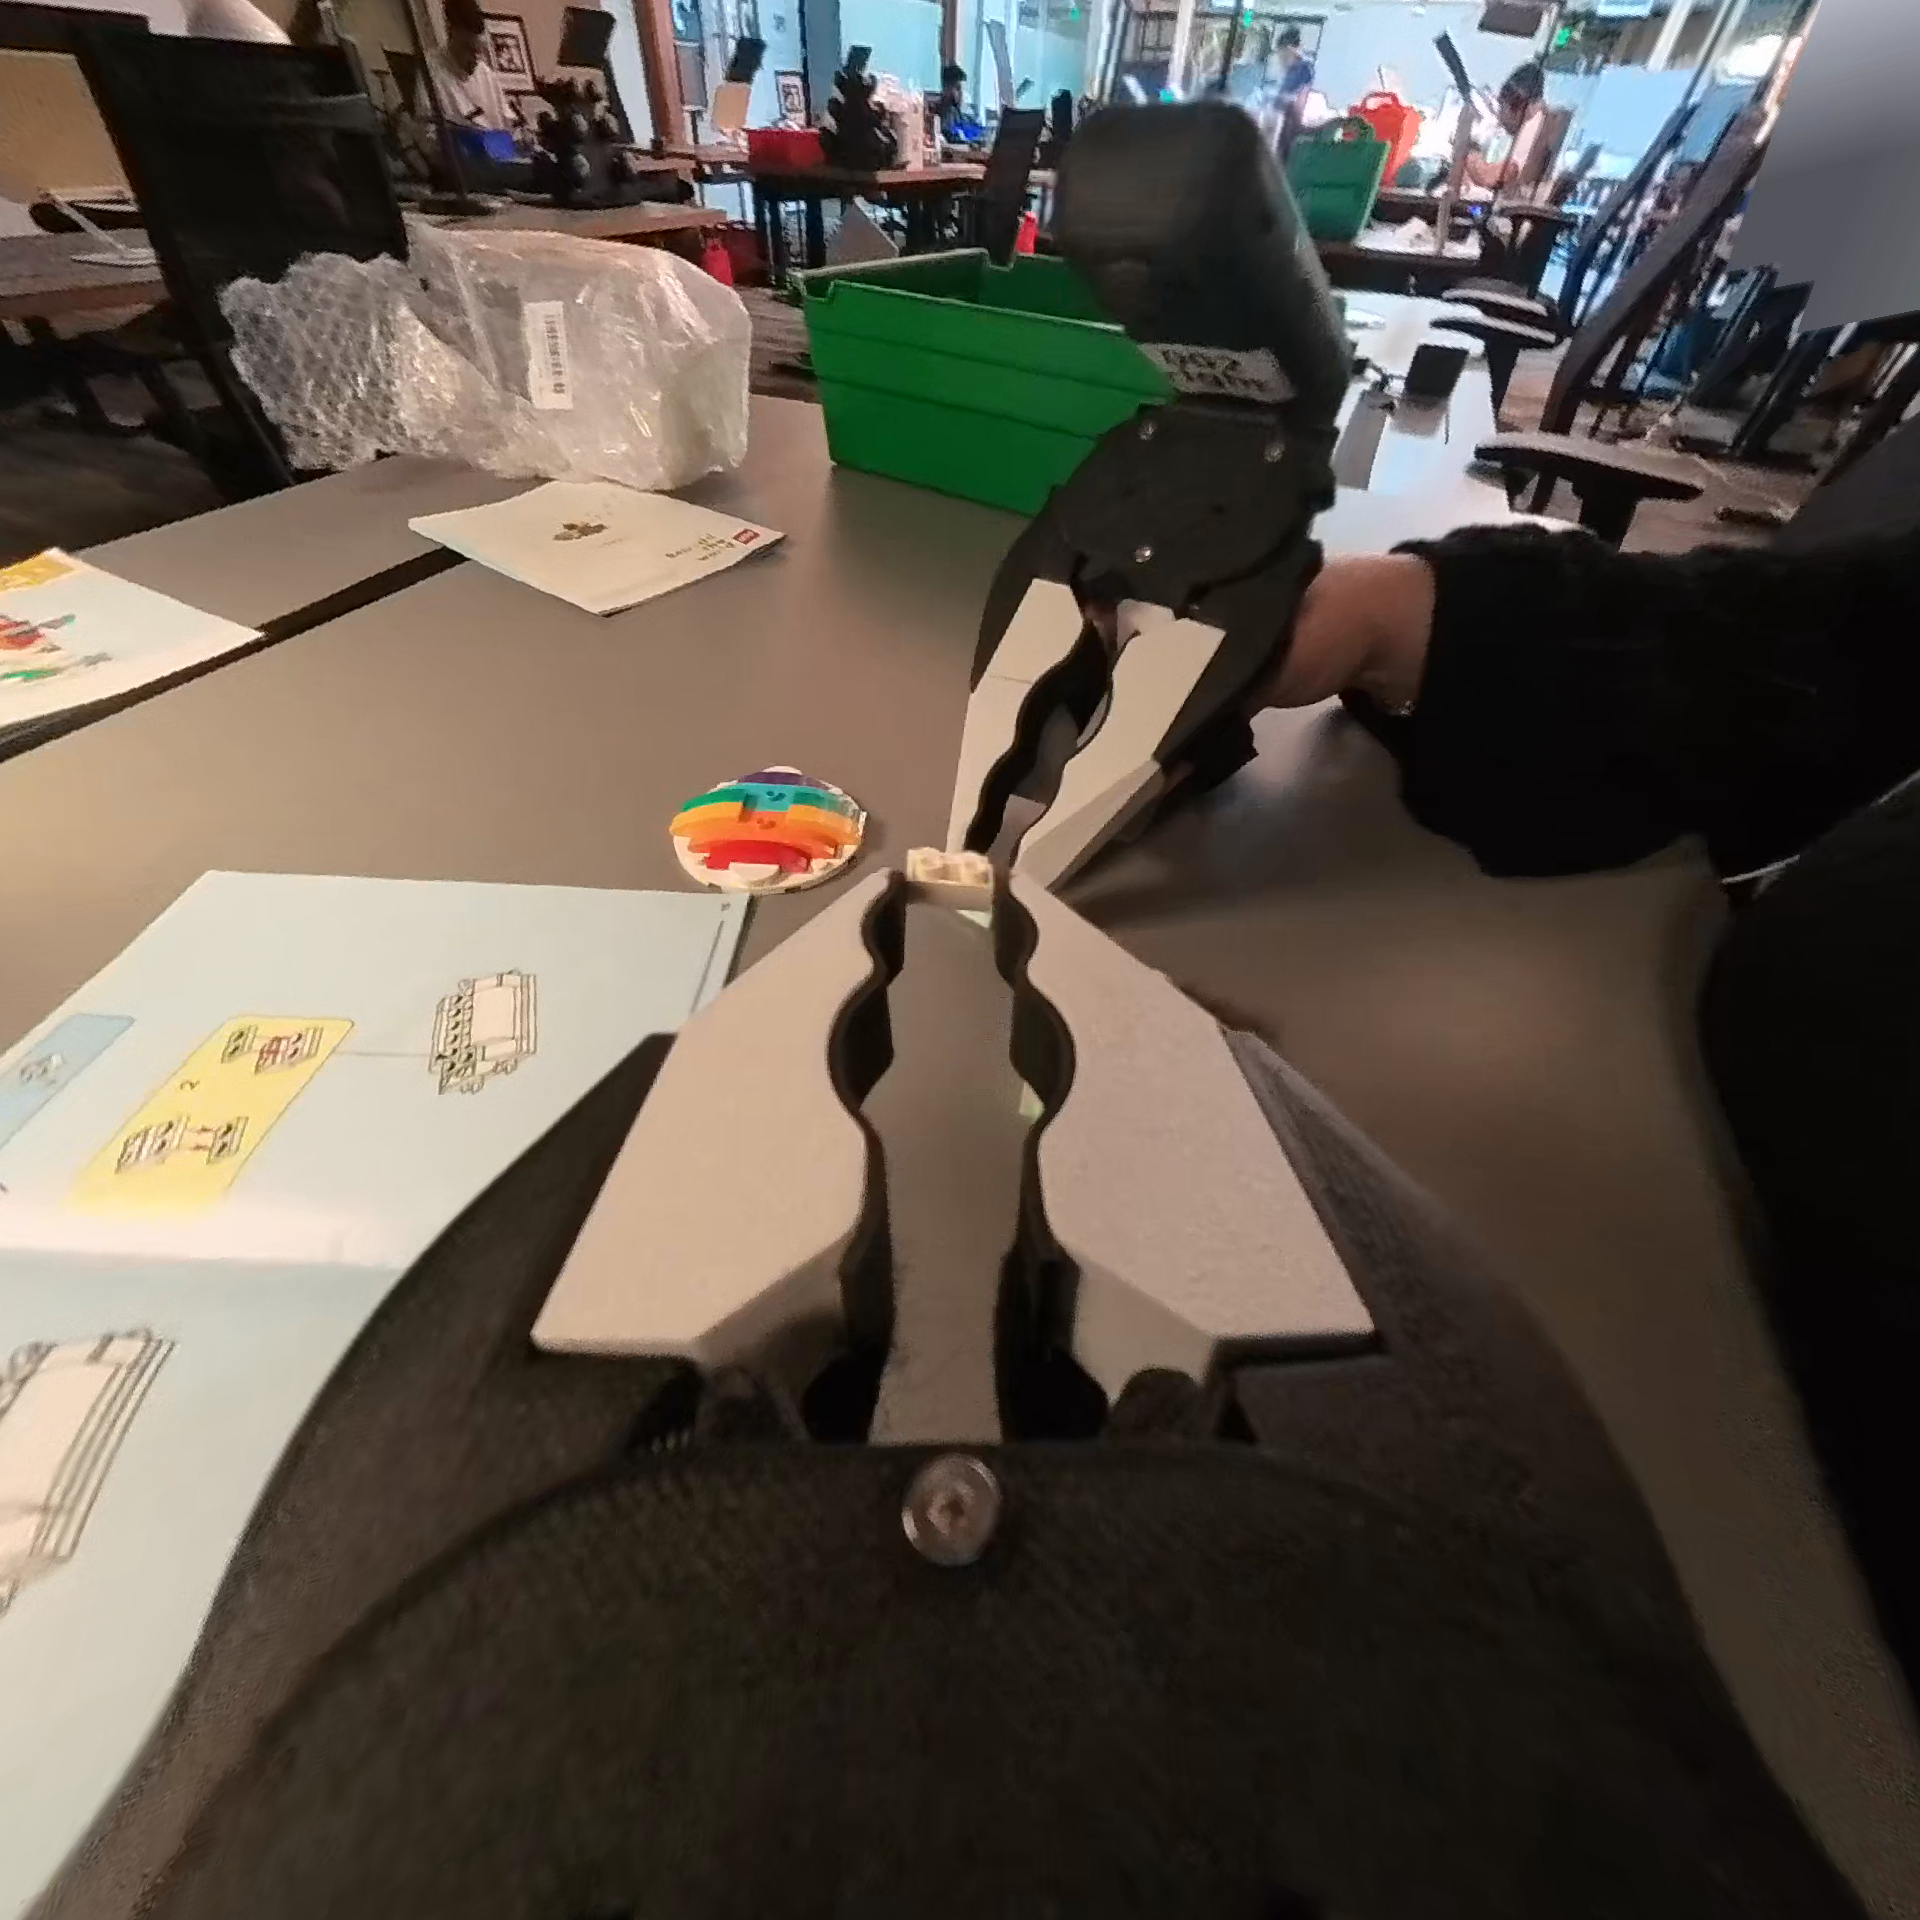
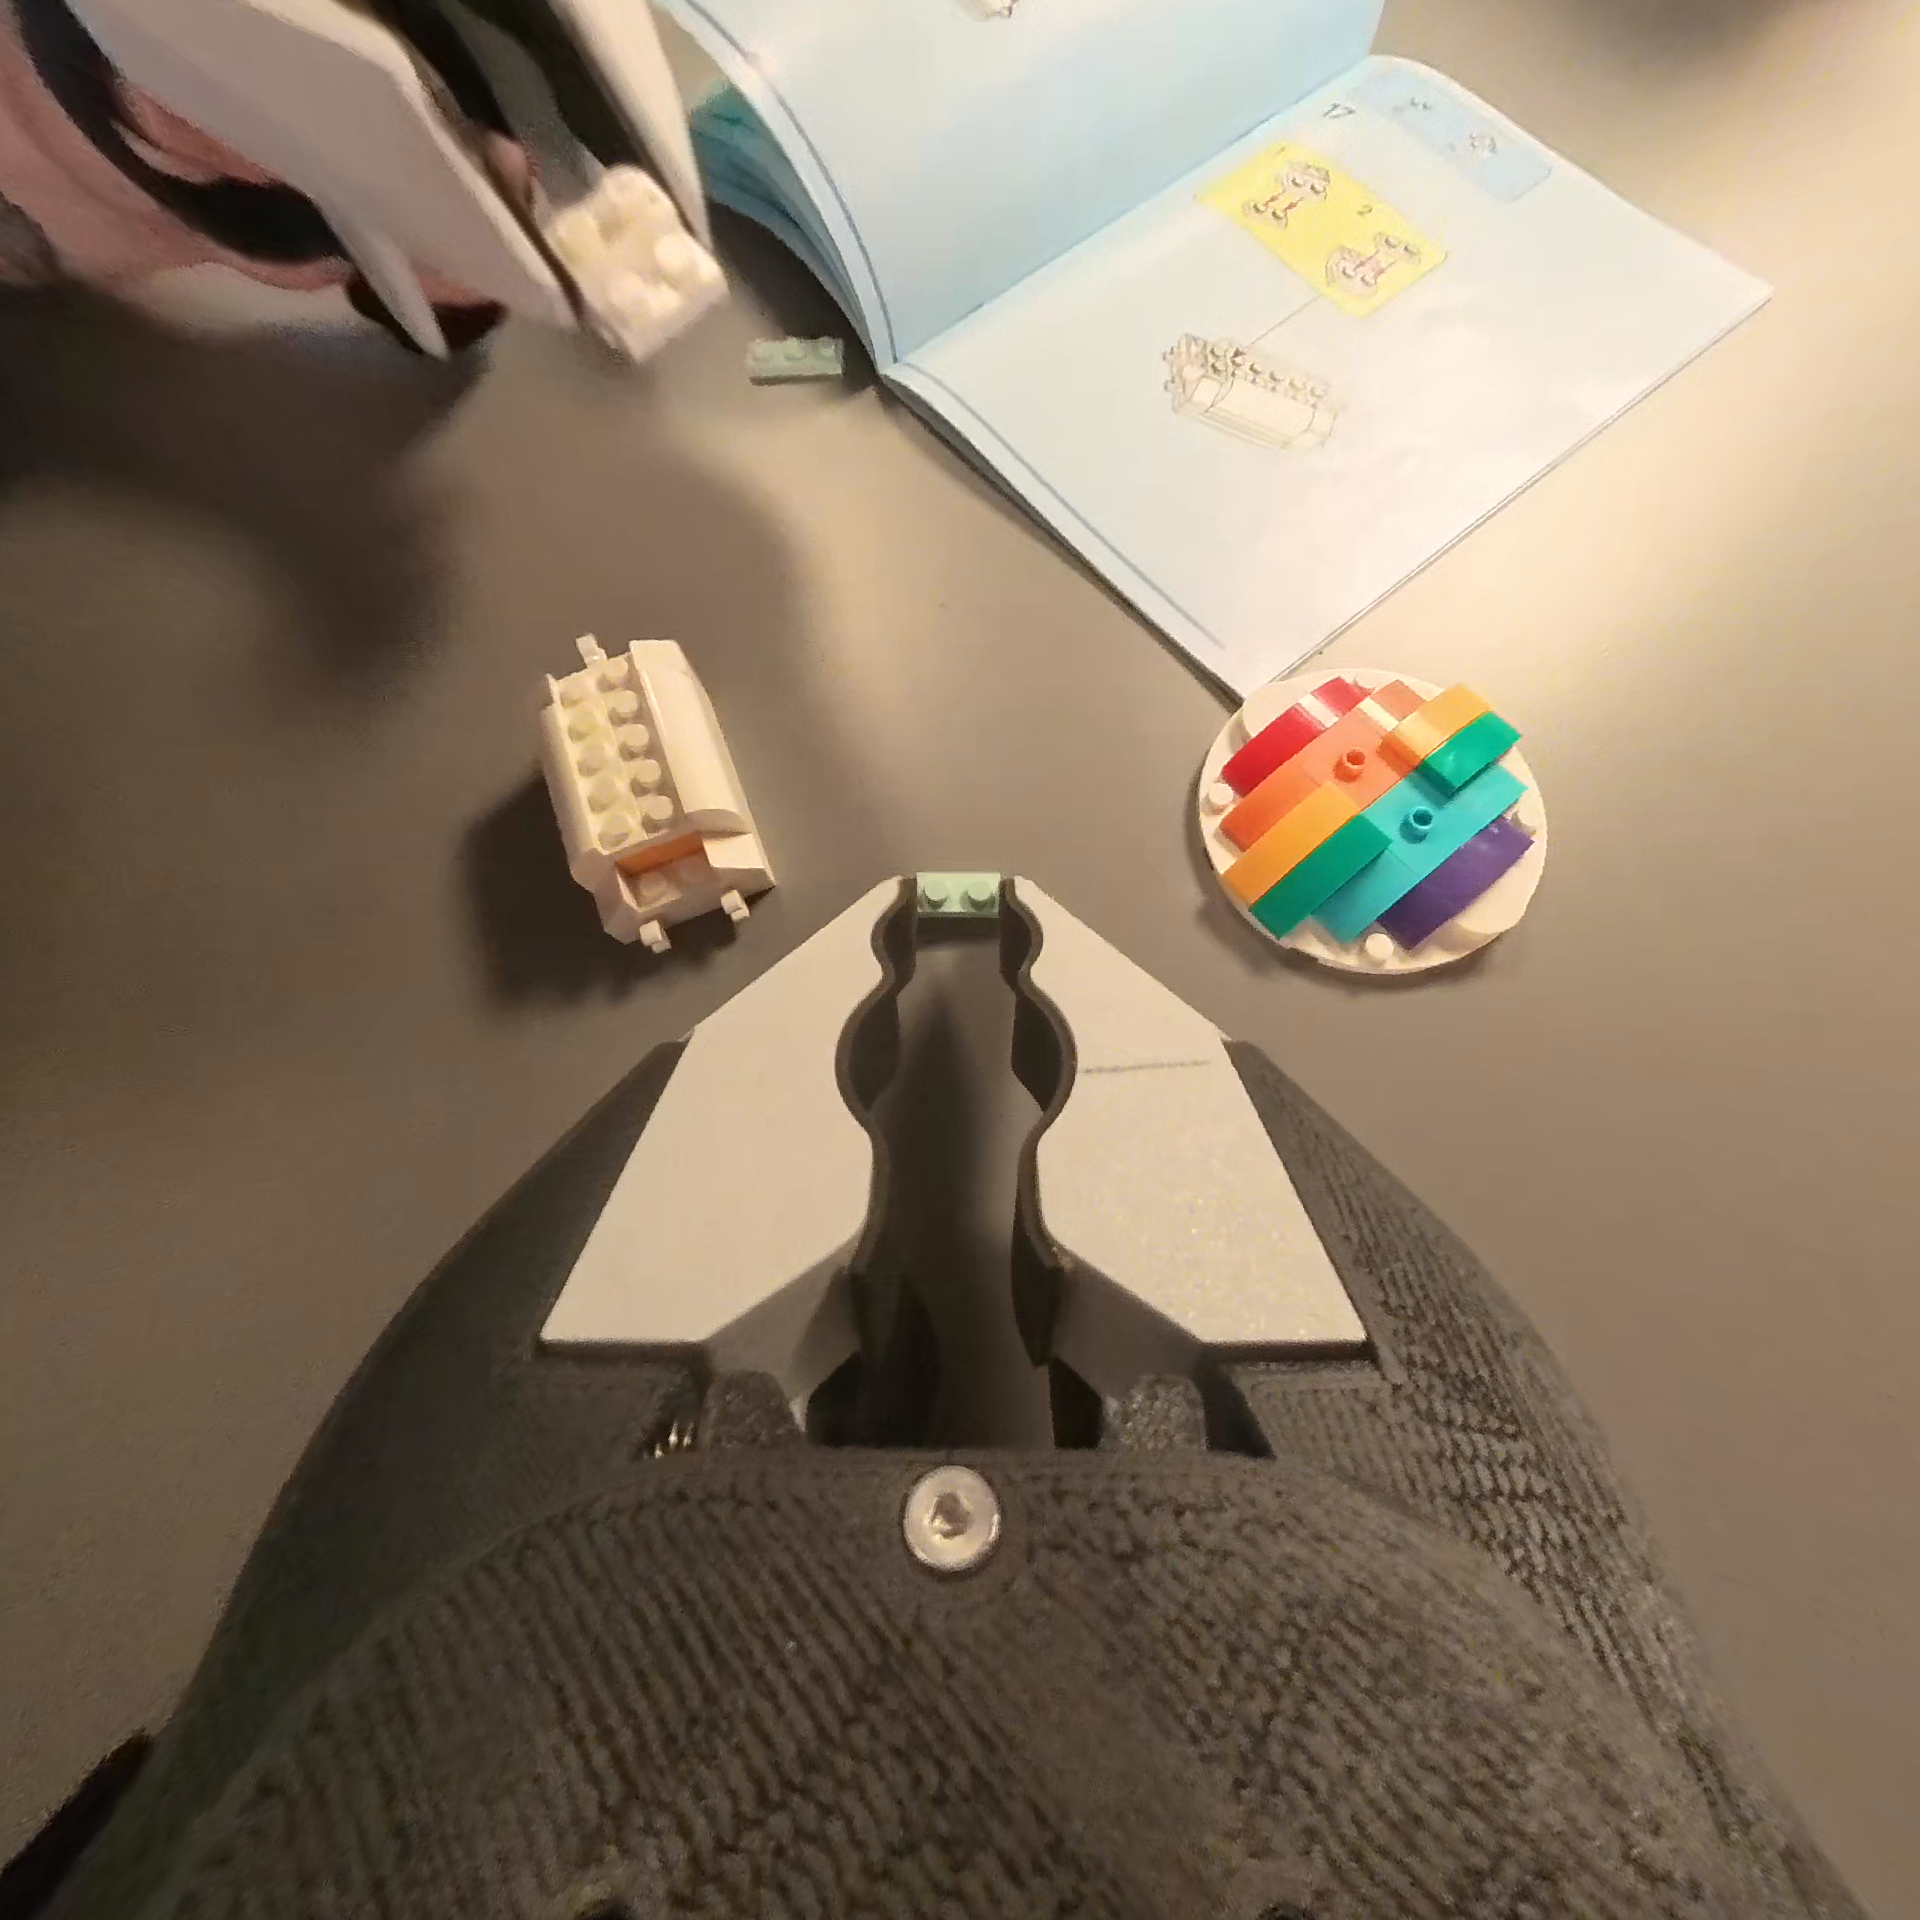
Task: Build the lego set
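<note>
My left gripper [image 1: 951, 885] is shut on a small white brick [image 1: 948, 868] held above the grey table [image 1: 520, 748]. That brick also shows blurred in the right wrist view [image 2: 634, 260]. My right gripper [image 2: 958, 883] is shut on a small pale green plate [image 2: 958, 896], and its tips are close to the left gripper's tips [image 1: 1003, 852]. A white brick assembly [image 2: 649, 795] lies on the table left of the right gripper. A round white disc with rainbow tiles [image 2: 1371, 821] lies to its right, and it also shows in the left wrist view [image 1: 769, 826].
An open instruction booklet [image 2: 1247, 312] lies beyond the disc, with a second pale green plate [image 2: 795, 358] by its spine. A green bin [image 1: 966, 384], a bubble-wrapped package [image 1: 499, 353] and a closed booklet [image 1: 603, 540] sit at the far side. A person's sleeve [image 1: 1610, 707] is at the right.
</note>
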Available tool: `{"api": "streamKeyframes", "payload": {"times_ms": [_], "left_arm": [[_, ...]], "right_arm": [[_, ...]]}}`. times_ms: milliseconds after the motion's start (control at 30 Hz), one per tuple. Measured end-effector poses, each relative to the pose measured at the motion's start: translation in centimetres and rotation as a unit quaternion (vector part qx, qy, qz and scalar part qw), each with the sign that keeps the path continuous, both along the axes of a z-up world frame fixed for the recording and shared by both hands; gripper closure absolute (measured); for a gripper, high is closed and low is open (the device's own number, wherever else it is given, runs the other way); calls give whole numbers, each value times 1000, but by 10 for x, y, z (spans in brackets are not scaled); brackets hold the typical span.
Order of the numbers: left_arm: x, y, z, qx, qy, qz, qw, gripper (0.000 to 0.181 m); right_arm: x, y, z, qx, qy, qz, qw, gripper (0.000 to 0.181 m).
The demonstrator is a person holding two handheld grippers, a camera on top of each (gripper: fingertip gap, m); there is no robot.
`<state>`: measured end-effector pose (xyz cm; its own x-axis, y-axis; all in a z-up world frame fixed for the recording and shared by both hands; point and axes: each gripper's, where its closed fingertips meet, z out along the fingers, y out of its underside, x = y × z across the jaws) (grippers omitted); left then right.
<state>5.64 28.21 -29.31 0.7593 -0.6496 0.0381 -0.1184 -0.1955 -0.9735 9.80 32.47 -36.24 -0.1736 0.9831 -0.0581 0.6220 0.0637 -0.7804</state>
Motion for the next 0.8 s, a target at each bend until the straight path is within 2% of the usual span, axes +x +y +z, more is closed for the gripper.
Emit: {"api": "streamKeyframes", "payload": {"times_ms": [33, 267, 533, 800], "left_arm": [[-1, 2, 0, 5, 4, 1, 1000, 166], [-15, -7, 9, 40, -29, 25, 998, 166], [-18, -9, 5, 36, -10, 19, 999, 166], [-19, -9, 6, 53, 8, 27, 998, 166]], "right_arm": [[-1, 0, 3, -1, 11, 5, 1000, 167], [-8, -2, 27, 5, 94, 21, 995, 167], [-22, -10, 42, 26, 156, 46, 986, 167], [-47, -7, 71, -2, 207, 93, 974, 167]]}}
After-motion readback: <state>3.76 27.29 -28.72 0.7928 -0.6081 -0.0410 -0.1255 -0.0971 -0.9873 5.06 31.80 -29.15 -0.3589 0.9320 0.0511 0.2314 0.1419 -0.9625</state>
